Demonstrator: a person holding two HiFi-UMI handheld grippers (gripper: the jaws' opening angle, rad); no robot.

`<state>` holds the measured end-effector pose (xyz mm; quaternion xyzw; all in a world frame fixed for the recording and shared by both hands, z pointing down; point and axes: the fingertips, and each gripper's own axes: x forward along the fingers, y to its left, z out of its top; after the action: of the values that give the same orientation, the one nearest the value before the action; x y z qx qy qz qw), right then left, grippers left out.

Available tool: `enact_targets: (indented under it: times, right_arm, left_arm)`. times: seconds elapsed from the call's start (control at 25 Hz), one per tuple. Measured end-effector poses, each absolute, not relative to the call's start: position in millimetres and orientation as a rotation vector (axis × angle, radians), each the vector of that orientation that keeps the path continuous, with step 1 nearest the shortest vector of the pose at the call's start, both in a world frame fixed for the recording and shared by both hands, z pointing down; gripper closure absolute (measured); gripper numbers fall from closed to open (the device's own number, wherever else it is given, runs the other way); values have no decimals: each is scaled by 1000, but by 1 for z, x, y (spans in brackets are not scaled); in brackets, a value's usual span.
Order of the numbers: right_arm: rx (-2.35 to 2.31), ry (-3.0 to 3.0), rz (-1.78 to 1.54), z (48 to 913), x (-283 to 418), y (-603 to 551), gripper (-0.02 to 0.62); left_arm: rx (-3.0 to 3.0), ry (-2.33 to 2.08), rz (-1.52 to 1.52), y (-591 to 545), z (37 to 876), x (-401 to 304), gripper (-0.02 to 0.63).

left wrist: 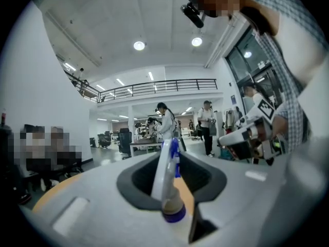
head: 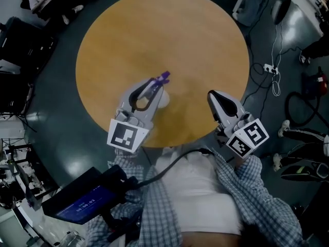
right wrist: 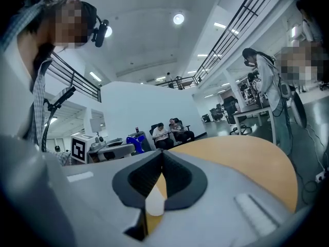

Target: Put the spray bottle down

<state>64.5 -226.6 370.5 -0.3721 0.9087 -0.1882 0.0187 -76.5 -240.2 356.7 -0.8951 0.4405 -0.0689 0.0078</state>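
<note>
Two tongs | left tongs [head: 156, 82] clamped on spray bottle [left wrist: 165, 171], held between jaws above the bench [head: 205, 40] | right tongs [head: 213, 96] closed, empty, beside | bottle probably light, stiff, slippery plastic; neck seems best hold

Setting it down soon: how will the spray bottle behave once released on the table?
The spray bottle looks slim, so it may tip if released tilted. Its smooth plastic probably slips; the left claw clamps near the purple collar.

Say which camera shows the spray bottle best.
The left gripper view: the spray bottle looms close between the fingers. The head view shows it small and half hidden; the right gripper view catches only its blue top.
</note>
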Motion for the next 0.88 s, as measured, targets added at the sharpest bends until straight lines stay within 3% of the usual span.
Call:
enact_targets:
  times: [0.44,0.64,0.76,0.88]
  right_arm:
    - [-1168,2787,-630,376,63,-219,592]
    - [-1162,2776,-647,375,64,-222,592]
    - [-1158,2781,-648,376,63,-222,592]
    - [-1156,2787,-654,378,62,-223,592]
  left_arm:
    - [-2874,1234,-213,-238,362,-57,500]
    - [-2929,1373,-130,-246,353,-64,492]
    - [-2925,1382,-75,-246,348,-66,464]
    - [-2936,1349,-66,-243,352,-65,385]
